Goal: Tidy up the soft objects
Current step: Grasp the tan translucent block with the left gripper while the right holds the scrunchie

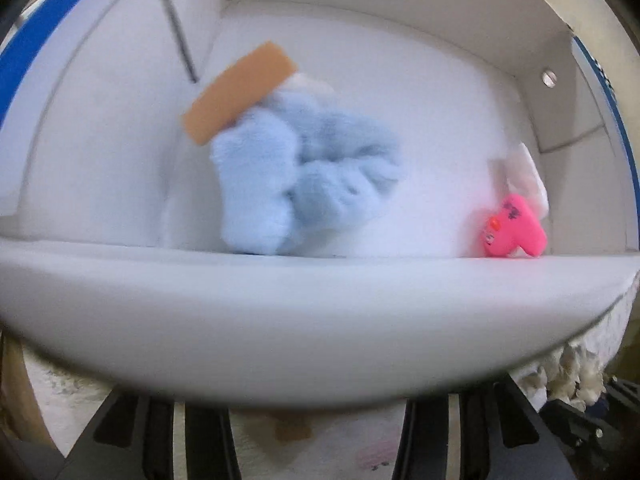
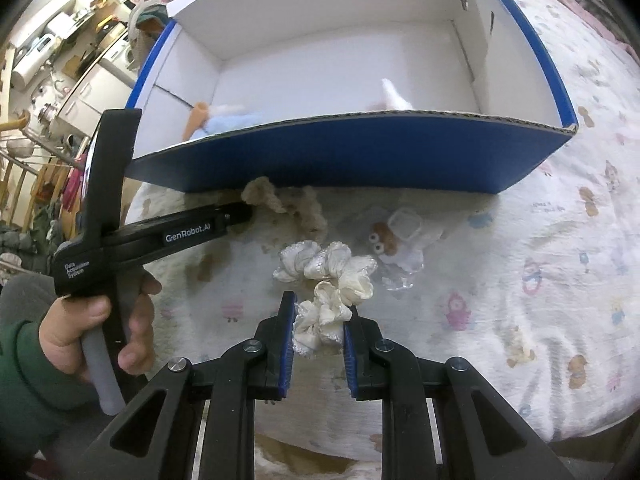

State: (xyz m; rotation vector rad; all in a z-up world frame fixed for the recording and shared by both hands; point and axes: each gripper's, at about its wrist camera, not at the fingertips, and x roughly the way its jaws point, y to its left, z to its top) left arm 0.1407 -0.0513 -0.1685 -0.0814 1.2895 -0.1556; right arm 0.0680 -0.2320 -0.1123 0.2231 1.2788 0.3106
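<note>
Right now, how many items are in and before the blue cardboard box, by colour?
Light blue fluffy cloth: 1
Pink toy: 1
White item behind it: 1
Cream satin scrunchie: 1
Beige fuzzy scrunchie: 1
Clear packet, googly-eyed toy: 1
Total: 6

one box [image 2: 360, 156], three scrunchies [image 2: 332, 276], two grippers [image 2: 319, 344]

Blue plush toy [image 1: 304, 184] blurred, left claw [image 1: 316, 440] tips hidden under box wall [image 1: 280, 320], pink toy [image 1: 514, 228] partly hidden.
</note>
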